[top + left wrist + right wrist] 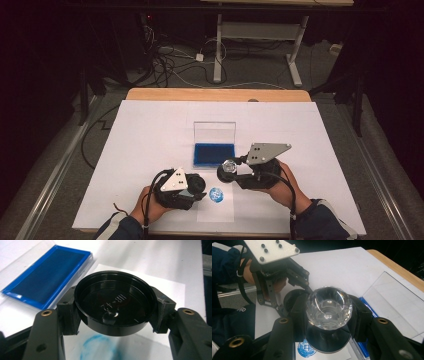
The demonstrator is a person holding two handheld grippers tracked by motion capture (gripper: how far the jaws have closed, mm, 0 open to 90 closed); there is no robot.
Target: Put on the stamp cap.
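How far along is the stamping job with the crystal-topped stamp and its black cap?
Done: a blue round print already sits on the white paper slip, and the blue ink pad lies open. In hand: the left gripper is shut on the black cap, hollow side up; the right gripper is shut on the stamp. Left, probably: putting the cap back on the stamp and closing the ink pad case.

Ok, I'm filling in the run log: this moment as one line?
left gripper: shut on black cap | right gripper: shut on crystal-handled stamp | blue ink pad: open | blue print on paper
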